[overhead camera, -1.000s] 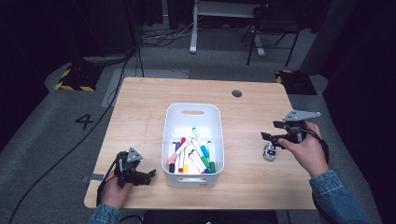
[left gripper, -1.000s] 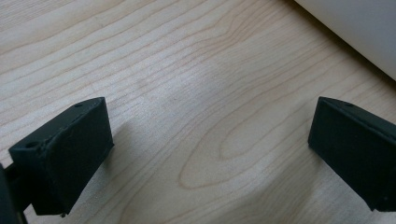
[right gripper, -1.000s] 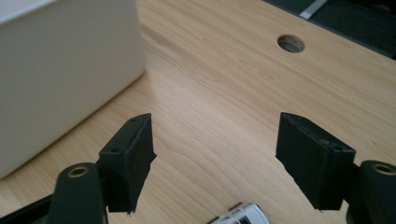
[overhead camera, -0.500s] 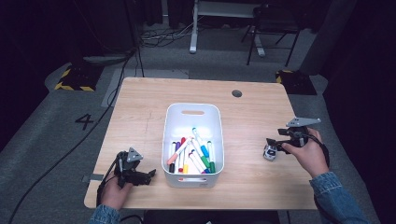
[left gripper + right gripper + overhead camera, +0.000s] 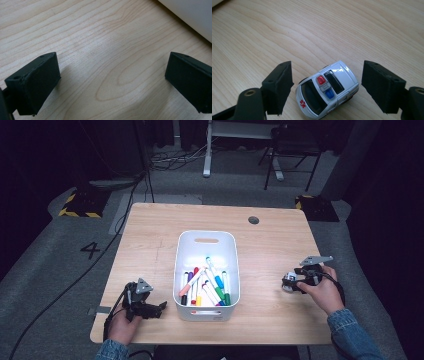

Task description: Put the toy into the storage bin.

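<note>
A small white toy ambulance with red and blue roof lights stands on the wooden table, right of the bin. My right gripper is low over it with a black jaw on each side. Its jaws have just been opening, and there are gaps between the pads and the car, so it is open. From above, the right gripper and the toy ambulance sit near the table's right edge. My left gripper rests open near the front left, and between its jaws there is only bare wood.
A white bin with several coloured markers stands mid-table, and its wall is close to the left gripper. A round cable hole is at the back right. Desk legs and a chair stand beyond the table.
The right hand has come down toward the table, bringing its gripper around the toy ambulance. The left hand has not moved.
</note>
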`<control>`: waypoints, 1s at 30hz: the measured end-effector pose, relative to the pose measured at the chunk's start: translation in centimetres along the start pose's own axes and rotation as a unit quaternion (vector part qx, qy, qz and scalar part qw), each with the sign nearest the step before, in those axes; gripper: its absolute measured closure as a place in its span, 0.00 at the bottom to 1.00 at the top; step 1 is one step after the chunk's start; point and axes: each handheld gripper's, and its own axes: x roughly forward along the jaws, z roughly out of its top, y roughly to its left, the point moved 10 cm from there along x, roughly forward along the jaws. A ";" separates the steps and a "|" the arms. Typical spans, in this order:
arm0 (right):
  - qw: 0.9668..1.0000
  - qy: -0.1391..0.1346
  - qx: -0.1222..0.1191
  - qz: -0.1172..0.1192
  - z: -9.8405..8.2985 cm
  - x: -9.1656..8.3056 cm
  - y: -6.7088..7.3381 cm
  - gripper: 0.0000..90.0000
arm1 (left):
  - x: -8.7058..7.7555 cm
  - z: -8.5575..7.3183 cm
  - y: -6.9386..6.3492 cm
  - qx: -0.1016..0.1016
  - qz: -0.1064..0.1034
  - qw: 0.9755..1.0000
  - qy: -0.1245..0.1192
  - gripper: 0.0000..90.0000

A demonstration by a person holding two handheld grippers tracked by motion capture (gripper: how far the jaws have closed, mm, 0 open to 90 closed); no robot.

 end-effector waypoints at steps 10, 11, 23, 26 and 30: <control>0.999 0.029 -0.017 0.015 -2.0 1.5 -0.1 0.24 | 0.0 0.0 0.0 0.000 0.000 1.000 0.000 0.00; 0.999 0.027 -0.023 0.013 -2.1 1.6 -0.2 0.23 | 0.0 0.0 0.0 0.000 0.000 1.000 0.000 0.00; 1.000 0.016 -0.016 0.005 -1.9 1.7 -0.1 0.27 | 0.0 0.0 0.0 0.000 0.000 1.000 0.000 0.00; 1.000 0.018 -0.007 0.002 -1.9 1.7 0.0 0.27 | 0.0 0.0 0.0 0.000 0.001 1.000 0.000 0.00; 1.000 0.018 -0.009 0.004 -1.6 1.4 0.0 0.27 | 0.0 0.0 0.0 0.000 0.001 1.000 0.000 0.00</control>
